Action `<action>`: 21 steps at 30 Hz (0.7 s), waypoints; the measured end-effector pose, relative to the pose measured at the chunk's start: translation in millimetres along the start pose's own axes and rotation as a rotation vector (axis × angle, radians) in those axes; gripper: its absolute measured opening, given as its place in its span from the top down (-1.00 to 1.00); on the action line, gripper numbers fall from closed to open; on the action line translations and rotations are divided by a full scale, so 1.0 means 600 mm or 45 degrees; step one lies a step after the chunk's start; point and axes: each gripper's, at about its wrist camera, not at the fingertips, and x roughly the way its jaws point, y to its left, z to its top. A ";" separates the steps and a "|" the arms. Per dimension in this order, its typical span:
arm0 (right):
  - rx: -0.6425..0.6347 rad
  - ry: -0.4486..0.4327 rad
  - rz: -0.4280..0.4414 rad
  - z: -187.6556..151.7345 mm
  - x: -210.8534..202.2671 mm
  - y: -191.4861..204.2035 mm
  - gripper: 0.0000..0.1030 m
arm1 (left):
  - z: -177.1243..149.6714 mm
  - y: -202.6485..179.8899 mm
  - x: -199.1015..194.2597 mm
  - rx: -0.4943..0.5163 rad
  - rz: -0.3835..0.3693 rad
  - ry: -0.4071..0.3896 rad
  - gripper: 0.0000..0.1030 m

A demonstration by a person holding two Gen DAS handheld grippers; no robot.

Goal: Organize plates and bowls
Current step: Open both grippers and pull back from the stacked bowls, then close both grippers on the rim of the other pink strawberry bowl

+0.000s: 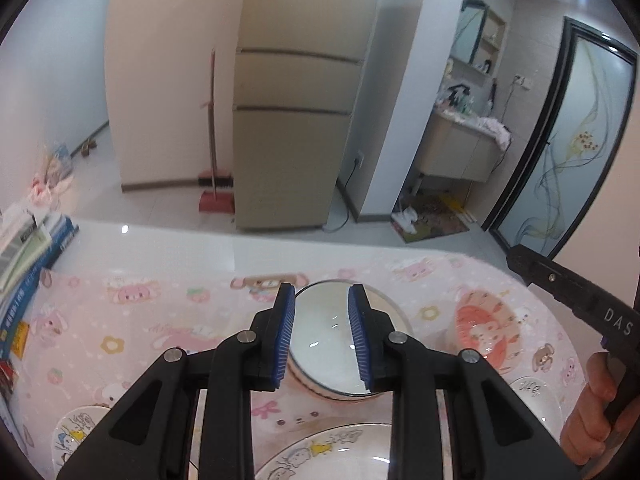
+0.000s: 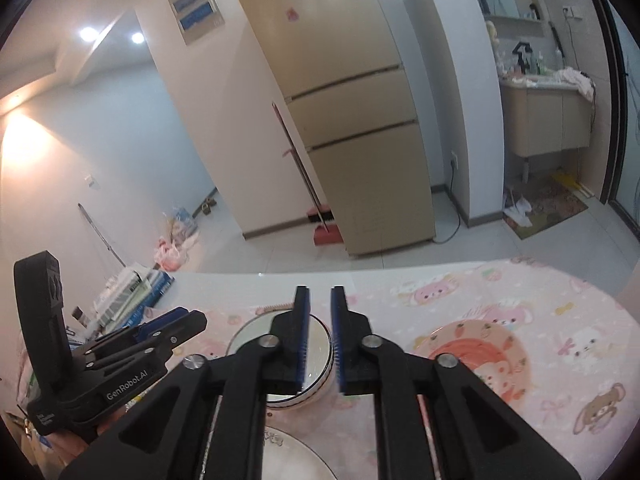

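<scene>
1. Kitchen floor tiles, a beige fridge (image 1: pixel 296 120) and a broom (image 1: pixel 214 128) fill the background; the work sits on a table under a pink cartoon tablecloth (image 1: pixel 168 320).
2. At the centre of the cloth stands the white bowl (image 1: pixel 324 332), upright, with a thin dark rim line. It looks like glazed ceramic: stiff, fairly heavy, slippery and breakable if knocked. The rim wall is the sensible hold, one pad inside and one outside.
3. At 3 o'clock from the bowl lies the strawberry plate (image 2: pixel 480 344), apart from it. At 6 o'clock is a cartoon plate (image 1: pixel 336 452), and another cartoon dish (image 1: pixel 74 432) sits at about 8 o'clock; a fourth dish at the right edge is too hidden to describe.
4. The left gripper (image 1: pixel 322 336) hovers over the bowl with its blue pads (image 1: pixel 285 336) parted moderately, holding nothing.
5. The right gripper (image 2: pixel 320 340) hangs above the bowl's right rim, pads nearly closed with a narrow gap, and is probably empty, though contact is hard to judge.
6. Books (image 1: pixel 28 264) are stacked at 9 o'clock, off the cloth.
7. Flat plates will likely need an edge pinch, since the glaze offers little grip.
</scene>
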 end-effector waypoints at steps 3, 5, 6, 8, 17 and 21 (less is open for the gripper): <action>-0.045 -0.084 -0.042 0.009 -0.062 0.004 0.17 | 0.007 -0.035 -0.036 0.061 -0.032 -0.081 0.50; -0.067 -0.159 -0.095 0.012 -0.106 0.002 -0.26 | 0.004 -0.061 -0.057 0.100 -0.038 -0.125 0.40; -0.063 -0.210 -0.129 0.014 -0.131 -0.003 -0.32 | 0.003 -0.074 -0.067 0.109 -0.039 -0.142 0.14; -0.033 -0.270 -0.194 0.016 -0.164 -0.015 -0.35 | 0.005 -0.100 -0.085 0.117 -0.069 -0.190 -0.45; 0.144 -0.286 -0.343 0.018 -0.213 -0.125 -0.50 | 0.054 -0.186 -0.075 0.083 -0.146 -0.242 -0.99; 0.254 -0.163 -0.365 0.014 -0.173 -0.187 -0.50 | 0.051 -0.215 -0.016 0.016 -0.187 -0.130 -0.99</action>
